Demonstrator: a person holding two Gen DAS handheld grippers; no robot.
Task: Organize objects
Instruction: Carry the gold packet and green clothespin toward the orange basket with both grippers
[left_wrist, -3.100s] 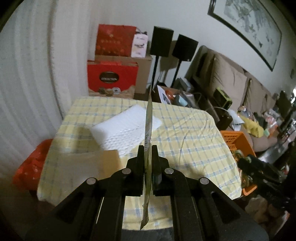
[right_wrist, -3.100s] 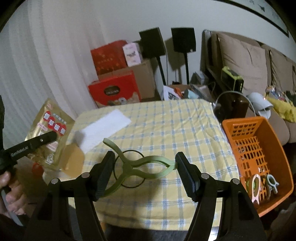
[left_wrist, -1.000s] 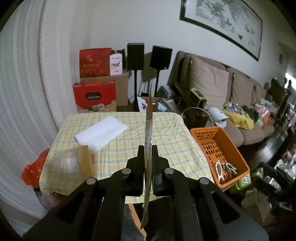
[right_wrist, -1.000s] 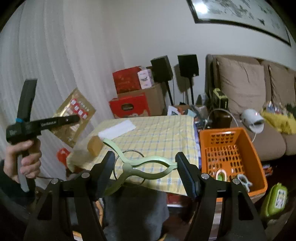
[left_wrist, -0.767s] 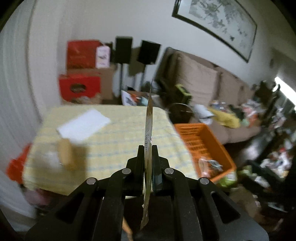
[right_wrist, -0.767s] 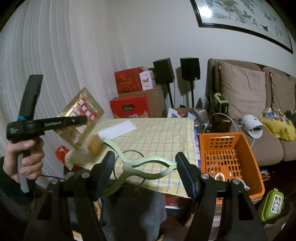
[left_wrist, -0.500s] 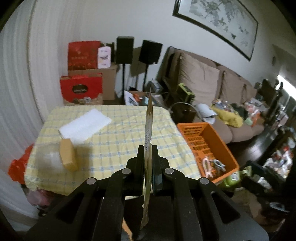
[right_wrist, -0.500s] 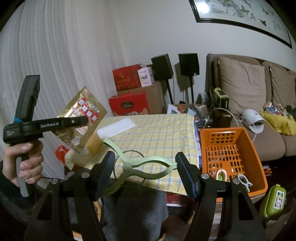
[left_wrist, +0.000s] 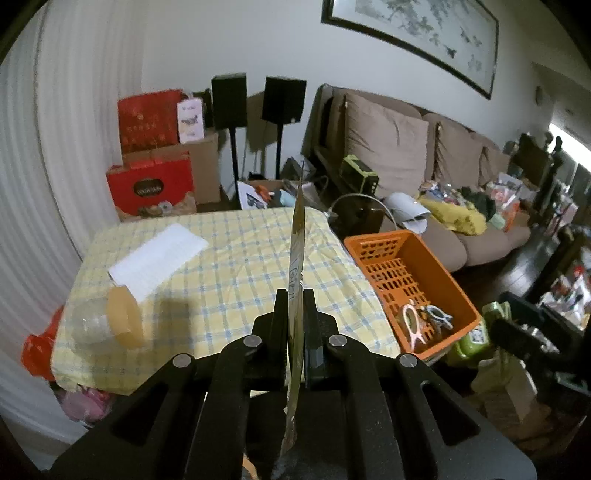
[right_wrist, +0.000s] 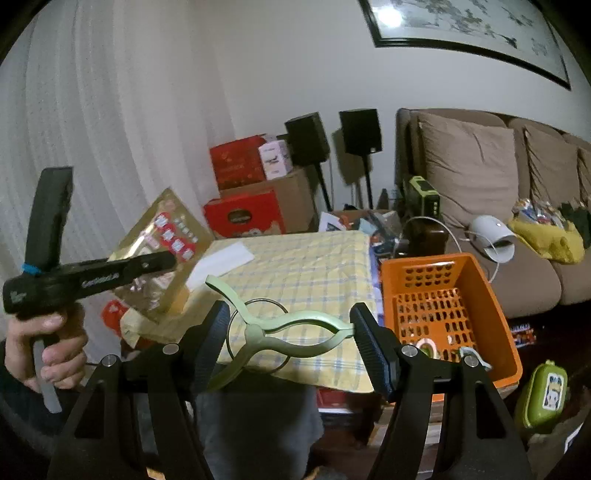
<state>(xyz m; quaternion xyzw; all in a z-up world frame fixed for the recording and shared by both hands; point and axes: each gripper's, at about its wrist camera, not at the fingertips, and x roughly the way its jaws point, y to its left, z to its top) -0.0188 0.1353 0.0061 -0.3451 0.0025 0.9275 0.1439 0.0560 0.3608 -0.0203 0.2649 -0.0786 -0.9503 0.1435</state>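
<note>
L gripper (left_wrist: 295, 295) clamps gold packet (left_wrist: 297, 236) near table edge; orange basket (left_wrist: 458, 295) beside.

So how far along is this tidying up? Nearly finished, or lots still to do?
Partly done, it seems. A few clips already lie in the orange basket. In hand: the left gripper pinches a gold packet, the right gripper holds a green clip. Still on the table: a white pad and a tape roll.
</note>
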